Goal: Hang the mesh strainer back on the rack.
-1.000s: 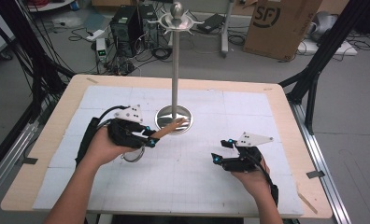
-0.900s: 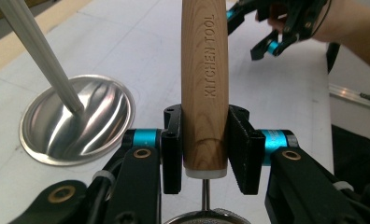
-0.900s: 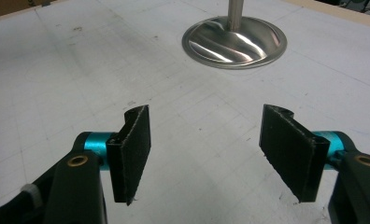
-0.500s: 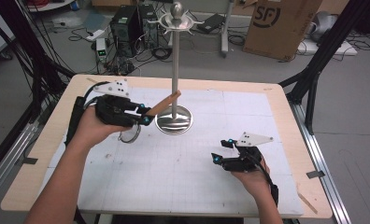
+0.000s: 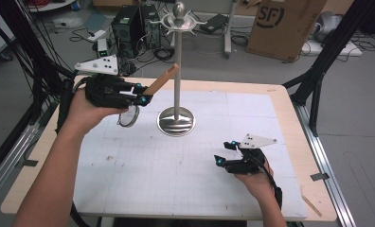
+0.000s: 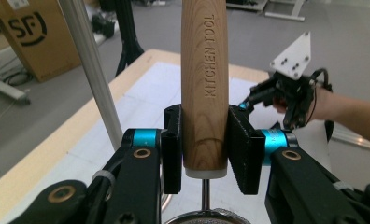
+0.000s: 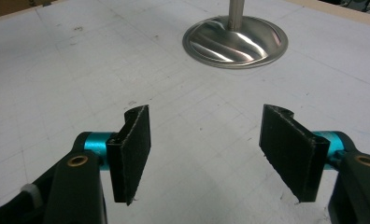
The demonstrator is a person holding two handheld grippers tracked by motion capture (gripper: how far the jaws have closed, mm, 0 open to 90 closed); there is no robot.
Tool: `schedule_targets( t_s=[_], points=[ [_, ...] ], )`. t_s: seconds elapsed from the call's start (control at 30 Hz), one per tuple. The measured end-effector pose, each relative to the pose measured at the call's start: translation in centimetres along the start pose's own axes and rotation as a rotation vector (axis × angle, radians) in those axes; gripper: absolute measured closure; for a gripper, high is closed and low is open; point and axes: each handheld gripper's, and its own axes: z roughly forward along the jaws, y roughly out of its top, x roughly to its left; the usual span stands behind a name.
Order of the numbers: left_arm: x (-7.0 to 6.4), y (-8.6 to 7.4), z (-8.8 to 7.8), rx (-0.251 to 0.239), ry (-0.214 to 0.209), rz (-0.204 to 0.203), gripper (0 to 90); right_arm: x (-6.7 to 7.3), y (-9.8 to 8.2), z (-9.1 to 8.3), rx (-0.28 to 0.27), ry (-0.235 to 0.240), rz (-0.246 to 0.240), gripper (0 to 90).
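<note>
At the upper left of the high view, the left tool [image 5: 145, 98] pinches a wooden handle [image 5: 161, 80] up off the bench [image 5: 280, 109], beside the metal stand [image 5: 177, 71]. At the lower right, the right tool [image 5: 217, 160] rests spread wide with nothing in it.

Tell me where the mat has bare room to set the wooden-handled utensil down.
The white mat is bare between the stand base and the near edge, and right of the pole toward the far right corner. It is crowded where the left tool holds the utensil.
</note>
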Motion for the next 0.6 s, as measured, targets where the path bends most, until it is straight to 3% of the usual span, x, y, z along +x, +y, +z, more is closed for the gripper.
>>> schedule_targets(
  t_s=[0.6],
  points=[
    [1.2, 3.6, -2.0, -0.07, 0.12, 0.009, 68.7, 0.0, 0.0, 0.1, -0.001, 0.007, 0.002, 33.5]
  ],
)
